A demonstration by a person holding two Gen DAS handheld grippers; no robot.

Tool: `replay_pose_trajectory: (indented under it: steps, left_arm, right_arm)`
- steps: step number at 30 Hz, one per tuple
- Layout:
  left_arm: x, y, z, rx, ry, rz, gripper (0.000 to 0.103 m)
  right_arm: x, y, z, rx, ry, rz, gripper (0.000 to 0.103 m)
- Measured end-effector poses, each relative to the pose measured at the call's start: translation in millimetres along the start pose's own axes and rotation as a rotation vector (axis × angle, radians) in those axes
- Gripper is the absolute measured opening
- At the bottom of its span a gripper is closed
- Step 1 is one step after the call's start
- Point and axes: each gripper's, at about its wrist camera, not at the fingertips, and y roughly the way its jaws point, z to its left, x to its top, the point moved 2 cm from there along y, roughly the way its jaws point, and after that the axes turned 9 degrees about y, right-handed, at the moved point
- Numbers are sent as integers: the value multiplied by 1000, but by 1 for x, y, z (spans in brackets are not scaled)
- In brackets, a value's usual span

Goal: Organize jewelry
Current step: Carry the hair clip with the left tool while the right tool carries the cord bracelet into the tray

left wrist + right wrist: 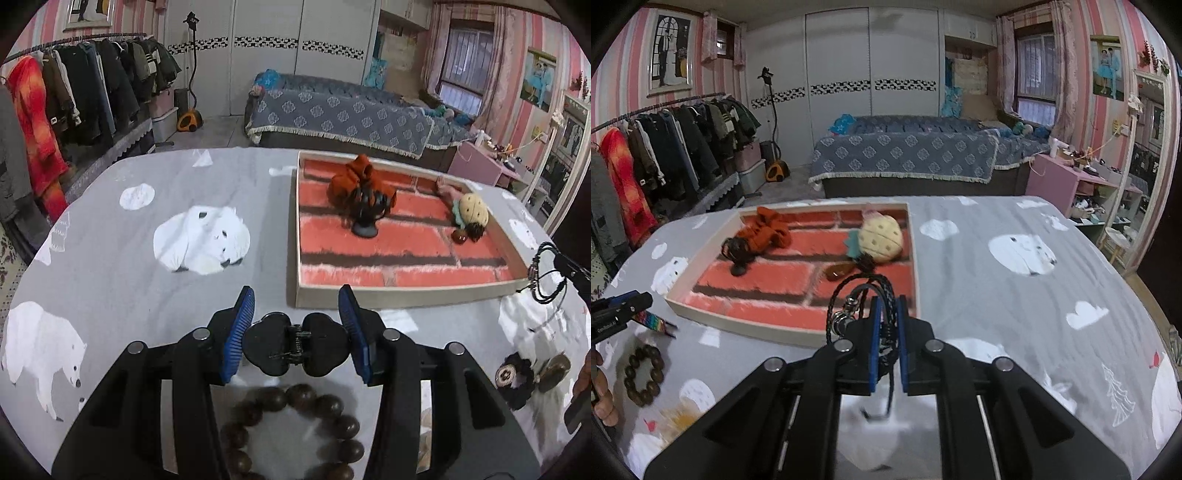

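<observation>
My left gripper (pixel 297 302) is shut on a black hair claw clip (pixel 295 343), held between the blue pads just in front of the brick-patterned tray (pixel 406 291). A brown bead bracelet (pixel 295 432) lies on the cloth under it. My right gripper (pixel 886 306) is shut on a black braided cord bracelet (pixel 864 295) with a metal clasp, above the tray's near right corner (pixel 798 338). In the tray lie an orange-and-black hair clip (pixel 364 192), a cream knitted hair tie (pixel 472 210) and a small brown clip (pixel 460 236).
The table wears a grey polar-bear cloth (pixel 166 206). A dark hair tie with a charm (pixel 517 376) lies right of my left gripper. A rainbow hair clip (pixel 655 321) and the bead bracelet (pixel 644 374) lie left of the tray. A bed and a clothes rack stand behind.
</observation>
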Motion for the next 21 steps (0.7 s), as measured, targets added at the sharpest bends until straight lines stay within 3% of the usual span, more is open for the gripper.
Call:
replay_pose_trajectory:
  steps: [14,21]
  left_arm:
    - [53,-6,-18,-47,-11,-94,46]
    - [85,15,-48,-48,35,-124,46]
  right_arm:
    - [32,28,31,42,4,-1,9]
    - [44,59,36,28,13,12,9]
